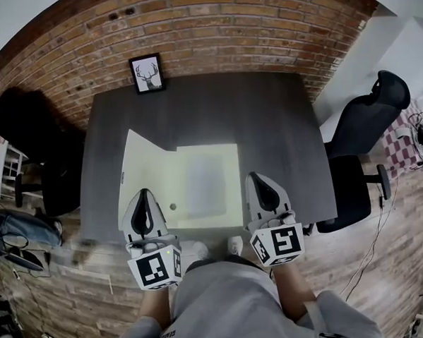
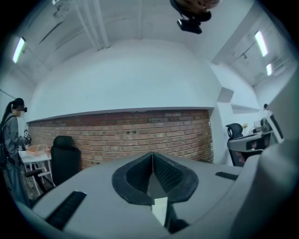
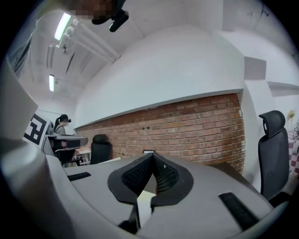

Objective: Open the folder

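**Folder, lying open on a dark table; both grippers empty**

Pale folder (image 1: 189,188) lies flat at centre frame on the table (image 1: 270,125), its cover (image 1: 144,170) spread out to the left, so the task is judged complete. Left gripper (image 1: 145,194) at lower left and right gripper (image 1: 262,179) at lower right hover by the table's near edge. Their jaws are pressed together on nothing and held clear of the folder, probably because no grip is needed.
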### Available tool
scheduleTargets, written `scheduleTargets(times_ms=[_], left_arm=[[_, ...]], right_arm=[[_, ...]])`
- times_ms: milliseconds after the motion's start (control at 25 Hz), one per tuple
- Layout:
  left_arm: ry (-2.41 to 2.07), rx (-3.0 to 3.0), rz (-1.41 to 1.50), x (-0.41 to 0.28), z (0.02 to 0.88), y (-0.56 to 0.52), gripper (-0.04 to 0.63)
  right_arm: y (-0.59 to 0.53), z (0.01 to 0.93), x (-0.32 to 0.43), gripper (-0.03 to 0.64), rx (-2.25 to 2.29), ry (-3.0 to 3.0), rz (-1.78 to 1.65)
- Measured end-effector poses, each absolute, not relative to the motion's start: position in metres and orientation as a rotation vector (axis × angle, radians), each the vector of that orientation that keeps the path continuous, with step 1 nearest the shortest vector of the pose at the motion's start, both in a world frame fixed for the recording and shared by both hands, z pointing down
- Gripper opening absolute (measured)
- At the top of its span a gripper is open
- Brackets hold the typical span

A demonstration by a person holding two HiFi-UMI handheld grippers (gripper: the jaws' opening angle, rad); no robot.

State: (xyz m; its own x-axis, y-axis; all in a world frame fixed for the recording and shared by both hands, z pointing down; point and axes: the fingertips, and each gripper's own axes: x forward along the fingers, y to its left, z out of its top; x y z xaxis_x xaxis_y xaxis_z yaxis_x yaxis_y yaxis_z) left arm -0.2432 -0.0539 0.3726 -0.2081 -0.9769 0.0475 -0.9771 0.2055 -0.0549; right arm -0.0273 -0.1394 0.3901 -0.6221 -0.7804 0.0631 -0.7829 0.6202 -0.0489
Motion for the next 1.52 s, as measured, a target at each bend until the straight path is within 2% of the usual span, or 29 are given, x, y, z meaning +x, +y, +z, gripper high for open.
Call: scheduleTargets(times_ms=[440, 1520], left_arm=[[-2.267, 2.139, 0.091, -0.192, 0.375, -0.074, 0.005], [-2.267, 2.146, 0.098, -0.194, 0.376, -0.083, 0.005]], right_arm=[[-0.126, 0.370, -0.023, 0.000, 1.448, -2.790, 0.028], [-0.132, 0.375, -0.029, -0.002, 1.433, -2.774, -0.001]])
